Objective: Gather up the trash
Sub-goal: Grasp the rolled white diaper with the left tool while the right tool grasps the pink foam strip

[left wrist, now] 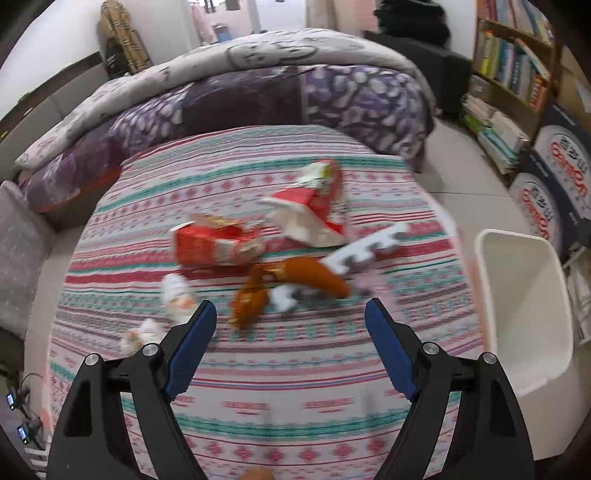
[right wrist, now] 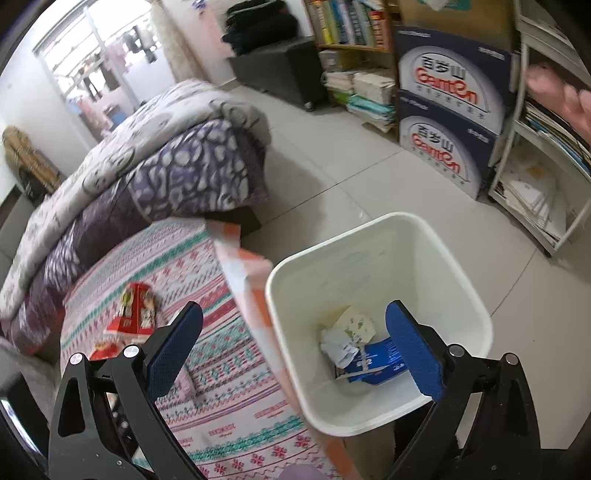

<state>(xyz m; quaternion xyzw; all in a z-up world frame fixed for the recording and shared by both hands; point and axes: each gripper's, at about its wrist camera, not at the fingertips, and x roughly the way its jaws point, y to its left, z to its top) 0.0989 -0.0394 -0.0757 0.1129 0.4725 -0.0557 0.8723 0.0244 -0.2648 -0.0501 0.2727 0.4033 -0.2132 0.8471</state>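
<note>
The left gripper (left wrist: 290,312) hangs above the striped bedspread (left wrist: 258,387) with its blue-padded fingers (left wrist: 192,343) spread wide and nothing between them. Just ahead of the fingertips lies the trash: a brown wrapper (left wrist: 249,302) beside a brown sausage-shaped piece (left wrist: 314,273), with a white notched foam strip (left wrist: 364,247) touching its far end. Farther out sit a crushed red carton (left wrist: 210,243) and a second red-and-white carton (left wrist: 310,206) — the two near each other. Two crumpled white scraps (left wrist: 177,295) lie near the left fingertip. The view is motion-blurred.

The right gripper (right wrist: 294,325) is also spread open and empty, held over the white bin (right wrist: 454,269), which stands on the tiled floor (right wrist: 332,177) right against the edge of the bed. Inside the bin lie a blue package (right wrist: 380,360), crumpled white paper (right wrist: 338,347) and a pale printed wrapper (right wrist: 354,323). To the left of this gripper, a red carton (right wrist: 135,310) rests on the bedspread. Beyond it a folded purple quilt (right wrist: 159,177) is piled at the far end of the bed — bookshelves (right wrist: 351,29) and stacked printed boxes (right wrist: 450,110) line the wall behind the bin.
</note>
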